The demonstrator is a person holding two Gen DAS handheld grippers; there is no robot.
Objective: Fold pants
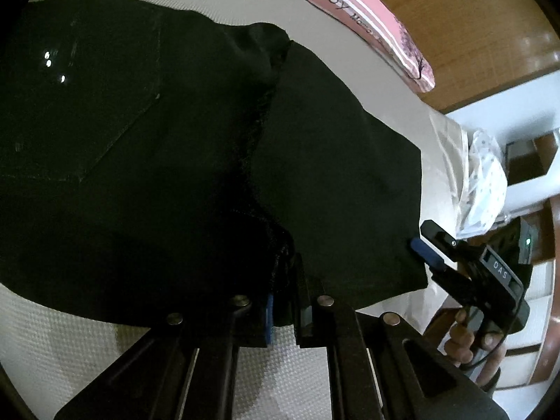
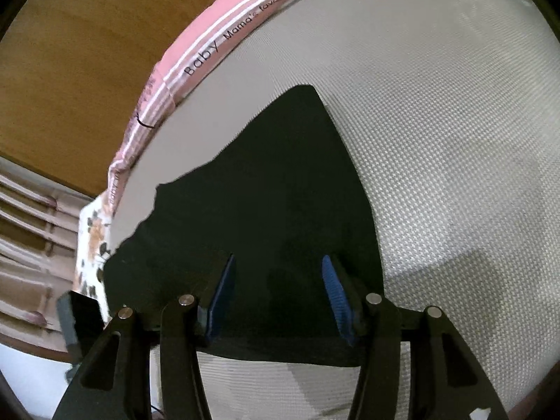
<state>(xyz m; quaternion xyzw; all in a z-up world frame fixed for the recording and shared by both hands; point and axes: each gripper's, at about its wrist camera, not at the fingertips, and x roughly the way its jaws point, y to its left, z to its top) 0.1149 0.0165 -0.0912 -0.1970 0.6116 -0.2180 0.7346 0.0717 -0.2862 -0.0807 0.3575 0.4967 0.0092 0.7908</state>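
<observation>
Black pants (image 1: 175, 161) lie on a white textured mattress (image 1: 87, 336), a back pocket showing at the left. My left gripper (image 1: 283, 301) is shut on a bunched fold of the pants at their near edge. In the right wrist view the pants (image 2: 273, 192) spread ahead, and my right gripper (image 2: 276, 294) is open, its blue pads (image 2: 336, 294) either side of the cloth's near edge. The right gripper also shows in the left wrist view (image 1: 430, 245) at the pants' right corner, held by a hand.
A pink cloth printed "Baby" (image 1: 367, 17) runs along the mattress's far edge, also in the right wrist view (image 2: 210, 52). Beyond it is a wooden headboard (image 1: 472, 17). Crumpled plastic (image 1: 483, 182) and white furniture lie past the right edge of the mattress.
</observation>
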